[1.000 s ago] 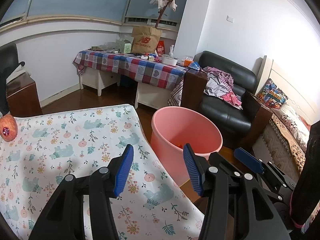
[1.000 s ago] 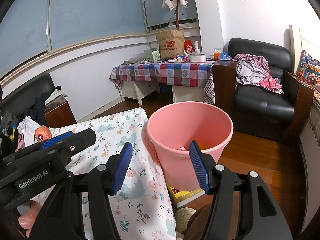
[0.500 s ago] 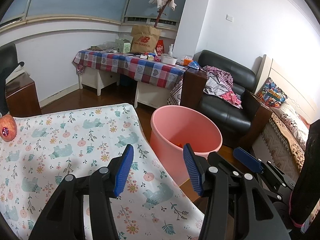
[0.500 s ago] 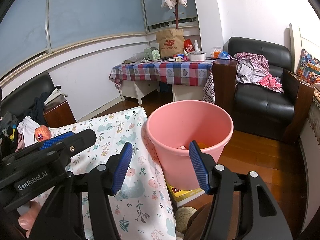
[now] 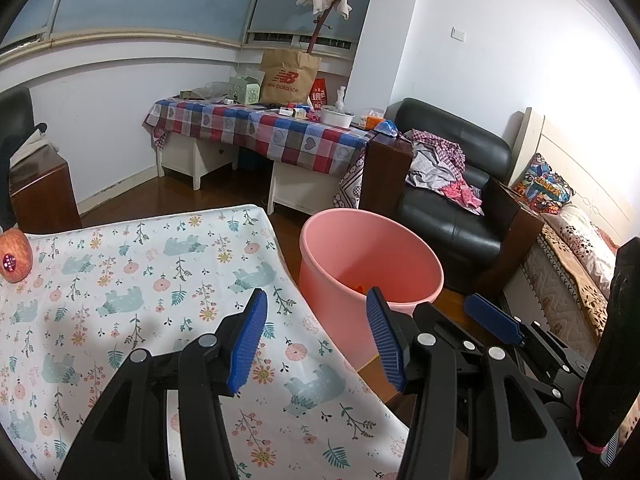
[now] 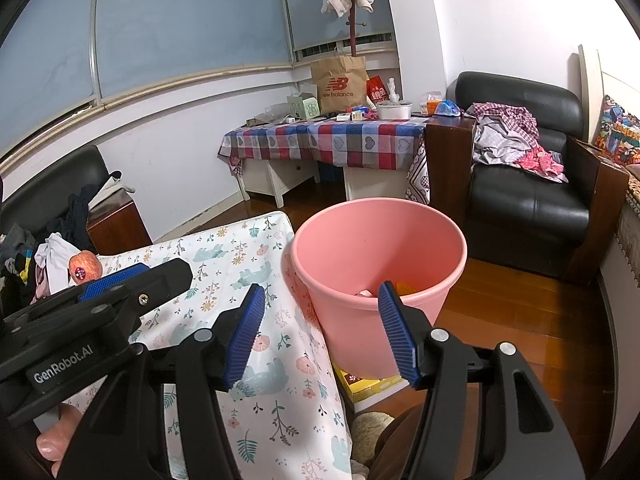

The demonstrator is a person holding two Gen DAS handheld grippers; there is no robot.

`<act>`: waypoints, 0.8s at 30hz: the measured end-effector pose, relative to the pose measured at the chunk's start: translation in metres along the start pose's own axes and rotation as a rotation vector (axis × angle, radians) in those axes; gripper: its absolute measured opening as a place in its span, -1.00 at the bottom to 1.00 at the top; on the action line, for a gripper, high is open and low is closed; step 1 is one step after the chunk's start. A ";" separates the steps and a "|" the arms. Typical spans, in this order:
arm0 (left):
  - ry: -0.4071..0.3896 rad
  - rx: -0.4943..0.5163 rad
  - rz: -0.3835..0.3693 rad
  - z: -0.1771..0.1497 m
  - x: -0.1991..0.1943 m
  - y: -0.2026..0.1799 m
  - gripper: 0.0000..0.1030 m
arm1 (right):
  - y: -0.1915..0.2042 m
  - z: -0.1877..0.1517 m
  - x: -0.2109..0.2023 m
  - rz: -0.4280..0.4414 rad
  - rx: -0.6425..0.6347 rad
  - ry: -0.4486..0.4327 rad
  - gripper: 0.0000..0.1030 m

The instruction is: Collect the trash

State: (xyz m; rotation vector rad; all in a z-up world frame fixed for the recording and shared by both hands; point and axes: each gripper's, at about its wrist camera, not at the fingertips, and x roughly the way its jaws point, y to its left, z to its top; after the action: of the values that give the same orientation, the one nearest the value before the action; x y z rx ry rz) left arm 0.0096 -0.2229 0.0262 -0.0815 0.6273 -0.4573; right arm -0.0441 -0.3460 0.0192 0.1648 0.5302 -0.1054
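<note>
We held both claws low over the near end of the table, side by side and tilted down toward the bin. Our left gripper (image 5: 316, 334) stood with its jaws apart and nothing between them; our right gripper (image 6: 320, 332) was the same, parted and empty. In the right view the left claw showed at the lower left, with a bit of our hand (image 6: 52, 440) under it.

Below the claws lay the cloth (image 5: 120, 300), printed with bears and flowers, and we saw no scrap of rubbish on the part in view. Only an apple (image 5: 14, 254) sat at its far left edge, and we judged that no trash. So the table looked cleared, as far as we could see.

Just past the cloth's corner stood the pink bin (image 6: 380, 240) on the wood floor, touching or nearly touching the hanging cloth. Inside it, low down, we made out something orange (image 6: 406, 288) and a pale scrap (image 6: 366, 293) beside it; what they were we could not tell. That is where the collected trash lay. A yellow box (image 6: 368, 386) lay on the floor at the bin's foot, and we judged it might be left to pick up.

Farther off stood the checked table (image 6: 340, 140) crowded with a paper bag (image 6: 338, 84), a bowl and small packets, and the armchair (image 6: 528, 200) heaped with clothes. Whether those were ours to clear, we could not say.
</note>
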 end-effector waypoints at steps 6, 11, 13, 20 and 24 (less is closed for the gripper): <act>0.000 0.000 0.000 0.000 0.000 0.000 0.00 | 0.001 -0.001 -0.001 0.000 0.000 0.001 0.16; 0.000 -0.001 0.000 0.001 0.000 0.001 0.00 | 0.000 0.001 0.000 0.000 0.000 0.001 0.16; 0.001 -0.001 0.000 0.001 0.000 0.001 0.00 | 0.000 0.001 0.000 0.000 0.000 0.001 0.16; 0.001 0.000 0.000 0.002 0.000 0.001 0.00 | 0.000 0.000 0.000 0.000 0.000 0.002 0.16; 0.001 -0.001 0.000 0.002 0.000 0.001 0.00 | 0.000 -0.001 0.001 0.000 0.001 0.003 0.16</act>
State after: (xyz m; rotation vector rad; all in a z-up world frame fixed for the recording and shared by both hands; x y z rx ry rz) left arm 0.0114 -0.2224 0.0273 -0.0824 0.6288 -0.4571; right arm -0.0440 -0.3463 0.0183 0.1661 0.5327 -0.1052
